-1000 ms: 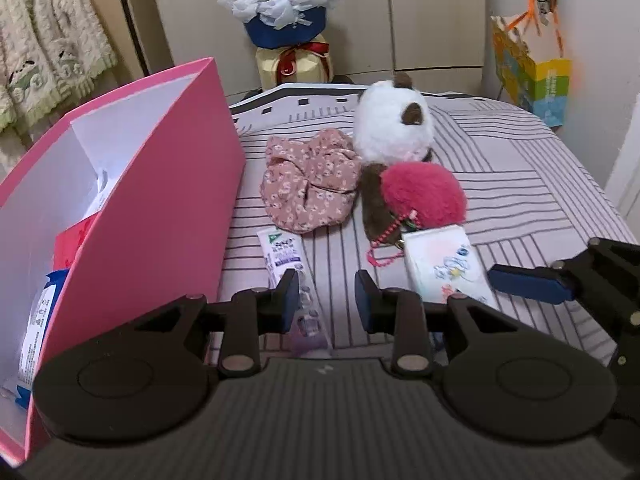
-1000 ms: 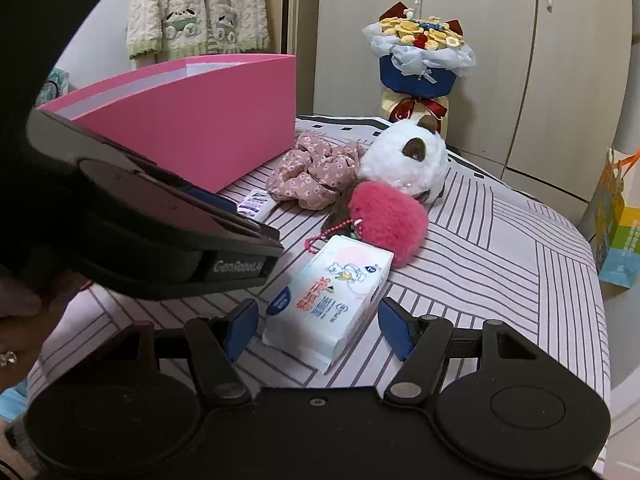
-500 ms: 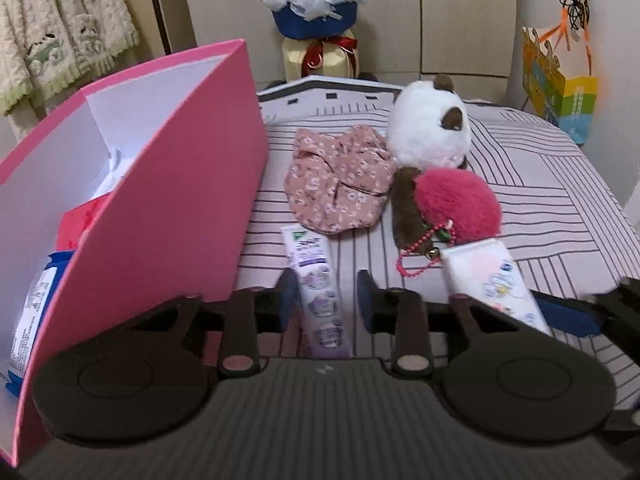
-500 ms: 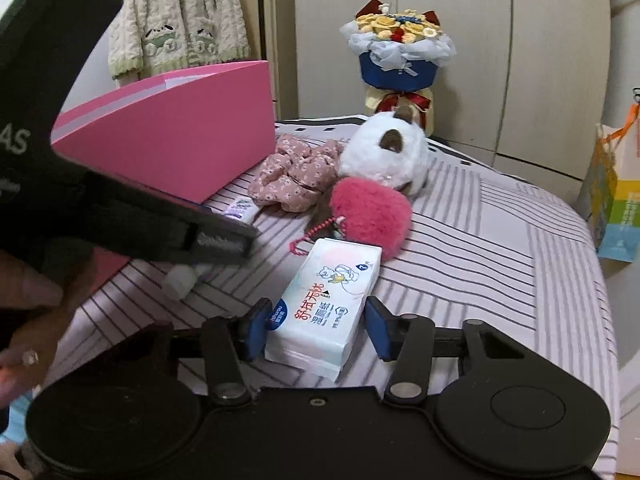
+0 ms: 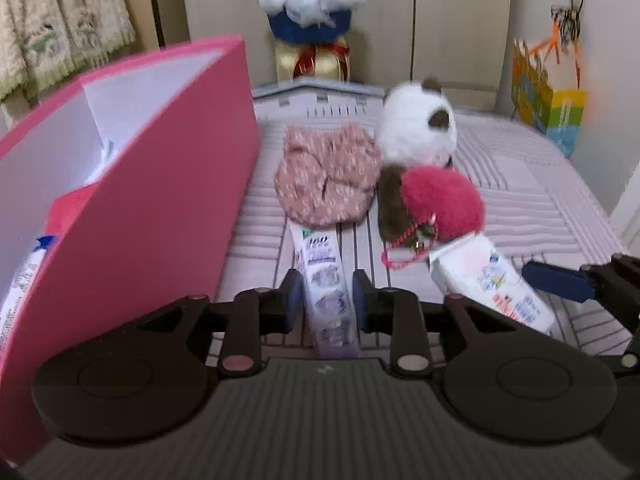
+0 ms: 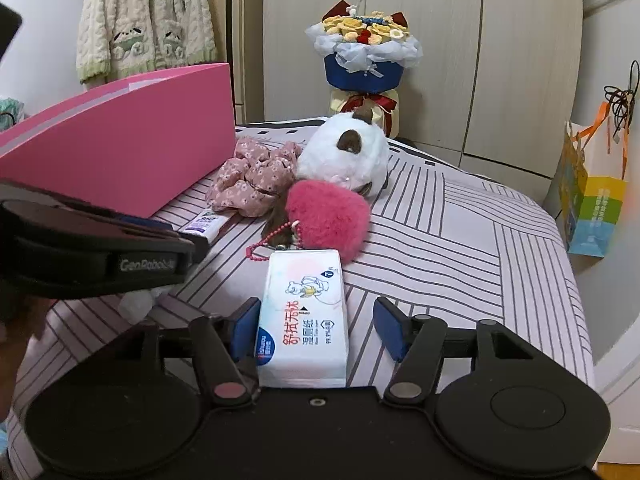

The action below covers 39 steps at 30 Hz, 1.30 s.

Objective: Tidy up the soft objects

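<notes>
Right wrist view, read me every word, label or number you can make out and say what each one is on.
"GenRobo...", end unclear: side of the left gripper.
"舒拭无忧" and "湿厕纸": wet wipe pack between the right gripper fingers.
Pack's blue corner logo and small print: too small to read.
Purple tube label: too small to read.

A home bedroom: a bed with a striped cover (image 6: 460,240) fills the middle. Behind the bed stand pale wardrobe doors (image 6: 520,60); a knitted cardigan (image 6: 144,20) hangs left of them, a flower bouquet (image 6: 362,56) stands before them, and a gift bag (image 6: 592,200) hangs right.
</notes>
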Each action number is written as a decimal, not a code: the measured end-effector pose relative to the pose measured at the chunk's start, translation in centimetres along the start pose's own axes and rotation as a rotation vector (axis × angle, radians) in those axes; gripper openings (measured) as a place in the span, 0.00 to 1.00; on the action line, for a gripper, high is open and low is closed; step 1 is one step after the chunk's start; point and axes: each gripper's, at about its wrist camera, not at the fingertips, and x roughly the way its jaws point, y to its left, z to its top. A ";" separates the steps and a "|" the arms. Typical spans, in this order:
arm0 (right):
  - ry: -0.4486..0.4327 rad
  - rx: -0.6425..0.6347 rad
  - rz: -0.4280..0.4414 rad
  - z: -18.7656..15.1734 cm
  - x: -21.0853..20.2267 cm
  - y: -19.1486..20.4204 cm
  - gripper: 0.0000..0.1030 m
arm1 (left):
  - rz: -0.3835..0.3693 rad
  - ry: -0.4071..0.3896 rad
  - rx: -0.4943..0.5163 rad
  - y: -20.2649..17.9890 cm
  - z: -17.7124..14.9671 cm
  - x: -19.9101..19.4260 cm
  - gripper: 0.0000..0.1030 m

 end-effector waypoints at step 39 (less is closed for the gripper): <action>-0.106 0.216 -0.011 -3.7 -9.4 1.7 0.43 | -0.345 -0.233 -0.099 4.0 -3.9 -10.8 0.23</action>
